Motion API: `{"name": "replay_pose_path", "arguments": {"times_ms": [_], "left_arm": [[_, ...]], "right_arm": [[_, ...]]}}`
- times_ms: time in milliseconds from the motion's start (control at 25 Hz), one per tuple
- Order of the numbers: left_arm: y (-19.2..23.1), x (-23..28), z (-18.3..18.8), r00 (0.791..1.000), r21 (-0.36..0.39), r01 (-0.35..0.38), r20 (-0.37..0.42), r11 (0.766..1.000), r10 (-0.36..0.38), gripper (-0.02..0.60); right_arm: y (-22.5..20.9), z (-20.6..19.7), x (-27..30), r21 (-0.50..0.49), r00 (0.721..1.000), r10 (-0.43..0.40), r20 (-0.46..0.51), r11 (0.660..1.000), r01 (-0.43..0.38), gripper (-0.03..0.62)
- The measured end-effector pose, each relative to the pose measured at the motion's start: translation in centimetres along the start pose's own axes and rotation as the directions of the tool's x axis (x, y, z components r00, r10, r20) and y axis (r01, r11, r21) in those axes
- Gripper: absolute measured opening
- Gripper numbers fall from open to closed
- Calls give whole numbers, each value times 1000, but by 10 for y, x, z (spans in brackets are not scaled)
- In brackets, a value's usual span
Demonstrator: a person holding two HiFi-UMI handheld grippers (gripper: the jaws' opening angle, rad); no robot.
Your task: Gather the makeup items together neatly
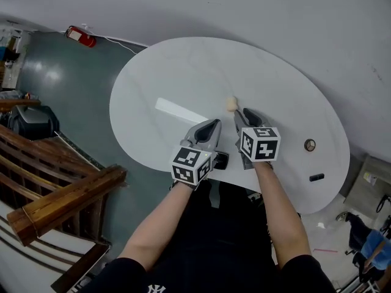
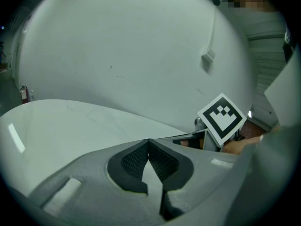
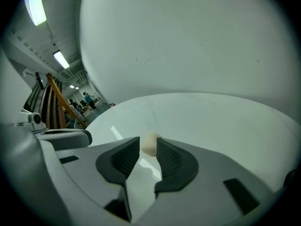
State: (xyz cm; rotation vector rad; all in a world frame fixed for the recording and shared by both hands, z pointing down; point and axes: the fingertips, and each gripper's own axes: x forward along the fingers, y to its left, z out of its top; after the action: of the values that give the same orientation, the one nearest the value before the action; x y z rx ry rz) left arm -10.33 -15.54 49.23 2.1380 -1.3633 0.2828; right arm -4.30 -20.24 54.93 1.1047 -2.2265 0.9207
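The main risk here is the sponge (image 3: 149, 144) getting knocked. It is a small, pale, rounded thing that looks light, and it sits right at the tips of the right gripper (image 1: 241, 115). A sideways swing or careless pull-back could catch it on a pad and send it rolling across the smooth white table (image 1: 183, 72), away from where it is meant to rest. A second risk lies on the right side. A small round item (image 1: 310, 144) and a little dark item (image 1: 316, 177) lie well apart from the sponge, and the dark one is close to the table's near edge. A clumsy approach from the far side could push it off. What these two are I cannot say for sure, as they show very small.

The sponge lies near the middle of the table, just beyond the right gripper's jaws. It is framed in the gap at their far ends, with the pads spread and not pressing on it. The left gripper (image 2: 148, 144) hovers just left of the right one, nearer the person. Its jaws are pressed together at the tips with nothing between them.
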Motion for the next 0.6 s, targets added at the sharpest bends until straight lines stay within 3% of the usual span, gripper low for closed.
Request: {"name": "replay_pose_path", "arguments": {"times_ms": [600], "left_arm": [[27,31,10,998,-51,-55,-5,997,55,9]], "right_arm": [[-10,10,52,67,992,79,-96,995,-73,167]]}}
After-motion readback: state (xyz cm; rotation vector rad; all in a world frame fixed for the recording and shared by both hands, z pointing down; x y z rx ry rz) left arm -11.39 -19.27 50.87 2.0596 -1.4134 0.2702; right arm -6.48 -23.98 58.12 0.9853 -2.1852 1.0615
